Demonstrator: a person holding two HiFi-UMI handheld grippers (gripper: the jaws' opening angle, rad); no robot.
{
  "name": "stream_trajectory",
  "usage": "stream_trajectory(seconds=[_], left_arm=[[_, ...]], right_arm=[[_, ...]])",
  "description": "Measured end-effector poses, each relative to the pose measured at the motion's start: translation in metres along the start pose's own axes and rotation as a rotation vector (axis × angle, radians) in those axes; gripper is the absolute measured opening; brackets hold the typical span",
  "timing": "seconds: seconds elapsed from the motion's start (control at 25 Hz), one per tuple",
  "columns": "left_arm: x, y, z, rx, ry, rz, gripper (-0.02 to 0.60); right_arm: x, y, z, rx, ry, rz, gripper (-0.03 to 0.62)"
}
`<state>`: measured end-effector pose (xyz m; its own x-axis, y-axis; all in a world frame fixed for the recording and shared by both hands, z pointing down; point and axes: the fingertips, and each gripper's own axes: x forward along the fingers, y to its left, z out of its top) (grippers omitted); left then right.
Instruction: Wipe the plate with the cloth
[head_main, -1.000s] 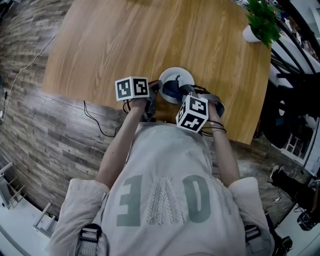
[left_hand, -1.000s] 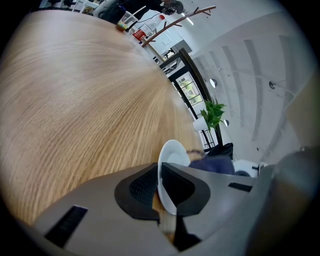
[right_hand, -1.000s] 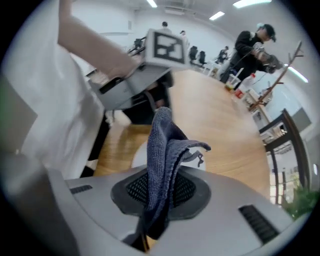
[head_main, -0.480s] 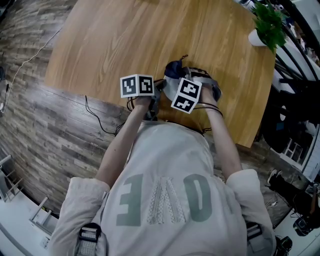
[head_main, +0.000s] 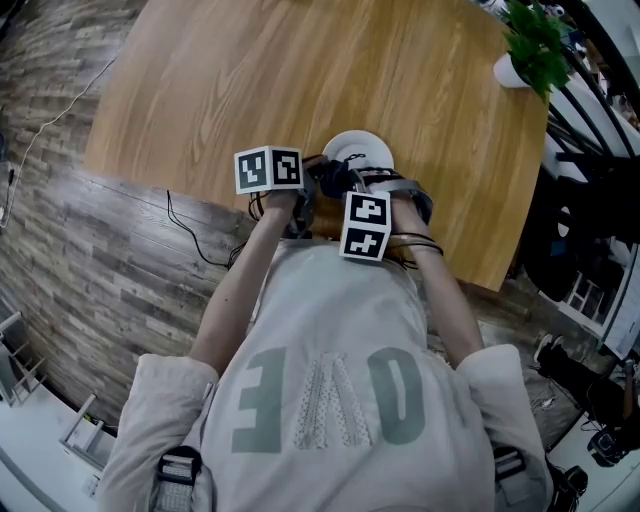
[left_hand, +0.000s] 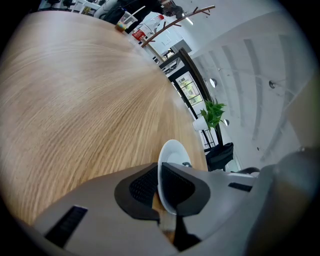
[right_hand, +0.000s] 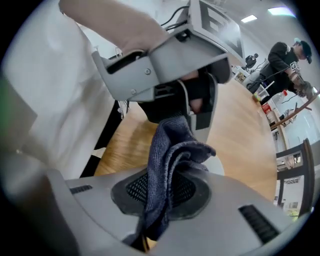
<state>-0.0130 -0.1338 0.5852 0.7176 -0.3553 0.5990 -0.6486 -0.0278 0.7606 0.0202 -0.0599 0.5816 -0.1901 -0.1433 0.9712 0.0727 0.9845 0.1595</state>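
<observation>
A small white plate lies near the front edge of the wooden table. My left gripper is shut on the plate's near rim, which runs edge-on between its pads. My right gripper is shut on a dark blue cloth that hangs bunched over the near left part of the plate, just in front of the left gripper. In the head view the cloth sits between the two marker cubes, and both sets of fingertips are hidden under them.
A potted plant stands at the table's far right corner. Cups and bottles sit at the far end of the table. A black cable lies on the floor to the left. A person stands in the background.
My right gripper swept the cloth to the plate's far side, then back to its near left part. The plate's far half now shows bare. The left gripper stayed put.
</observation>
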Motion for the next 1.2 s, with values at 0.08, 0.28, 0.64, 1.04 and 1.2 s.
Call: stream_trajectory(seconds=[0.08, 0.28, 0.64, 1.04, 1.2], left_arm=[[-0.001, 0.0, 0.0, 0.0, -0.003, 0.001, 0.031], [0.0, 0.001, 0.0, 0.0, -0.006, 0.005, 0.031], [-0.007, -0.015, 0.003, 0.031, -0.092, -0.039, 0.162], [-0.047, -0.028, 0.04, 0.037, -0.281, -0.093, 0.236], [-0.08, -0.022, 0.066, 0.051, -0.444, -0.048, 0.006]], right_arm=[[-0.004, 0.011, 0.004, -0.001, -0.024, 0.032, 0.057], [-0.006, 0.02, 0.006, -0.015, -0.043, 0.059, 0.055], [-0.03, -0.006, -0.02, 0.134, -0.067, -0.023, 0.055], [-0.047, -0.102, -0.052, 0.374, -0.088, -0.249, 0.057], [-0.03, -0.105, -0.033, 0.273, -0.071, -0.231, 0.057]])
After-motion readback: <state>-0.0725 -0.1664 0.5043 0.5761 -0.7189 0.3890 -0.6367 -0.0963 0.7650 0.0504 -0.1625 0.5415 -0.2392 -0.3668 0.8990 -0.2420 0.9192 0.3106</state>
